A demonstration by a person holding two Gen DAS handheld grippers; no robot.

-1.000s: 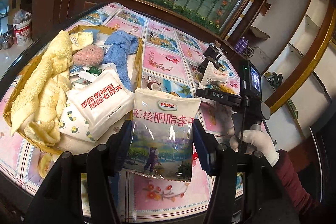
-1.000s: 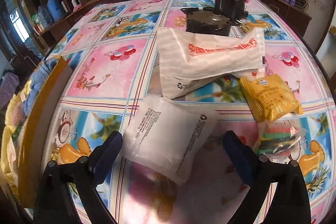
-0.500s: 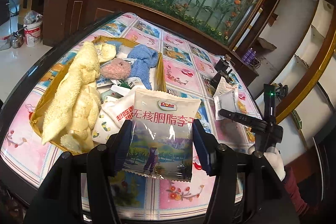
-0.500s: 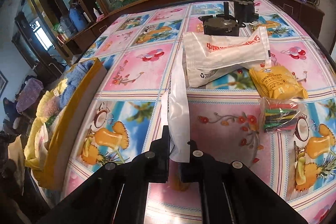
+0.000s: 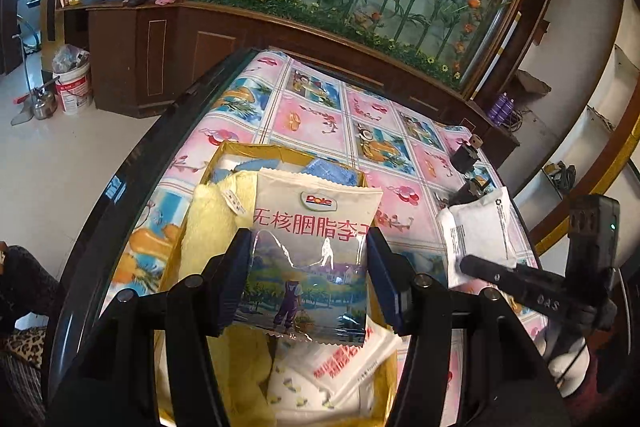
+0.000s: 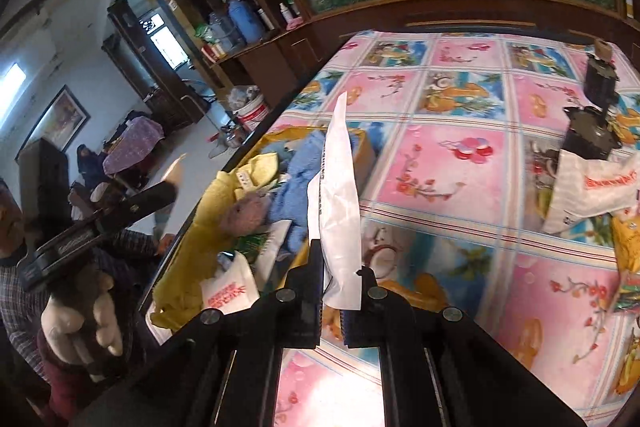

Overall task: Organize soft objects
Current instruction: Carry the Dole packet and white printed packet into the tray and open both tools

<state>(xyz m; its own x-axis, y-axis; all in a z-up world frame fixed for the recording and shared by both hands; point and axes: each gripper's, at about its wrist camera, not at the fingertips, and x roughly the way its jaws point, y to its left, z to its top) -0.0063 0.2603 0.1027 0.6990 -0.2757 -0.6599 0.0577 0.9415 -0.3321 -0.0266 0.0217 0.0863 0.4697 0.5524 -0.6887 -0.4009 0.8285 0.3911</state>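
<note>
My left gripper [image 5: 306, 279] is shut on a Dole snack bag [image 5: 310, 251] and holds it above the yellow cardboard box [image 5: 248, 149]. The box holds a yellow towel [image 5: 212, 223], a blue cloth [image 5: 330, 171] and white packets [image 5: 344, 367]. My right gripper [image 6: 340, 285] is shut on a white plastic packet [image 6: 338, 199], lifted edge-on over the table beside the box [image 6: 366, 151]. That packet [image 5: 478, 235] also shows to the right in the left wrist view. A pink plush [image 6: 246, 213] lies in the box.
A white mailer bag [image 6: 596, 191], a yellow snack pack [image 6: 626, 239] and a dark motor part [image 6: 594, 131] lie at the table's right. The tablecloth [image 6: 440, 155] is pink with cartoon tiles. A gloved hand [image 6: 80, 323] holds the left tool. A cabinet stands behind.
My right gripper shut on the white packet, lifted it off the table and carried it left toward the box. My left gripper moved the Dole bag over the box.
</note>
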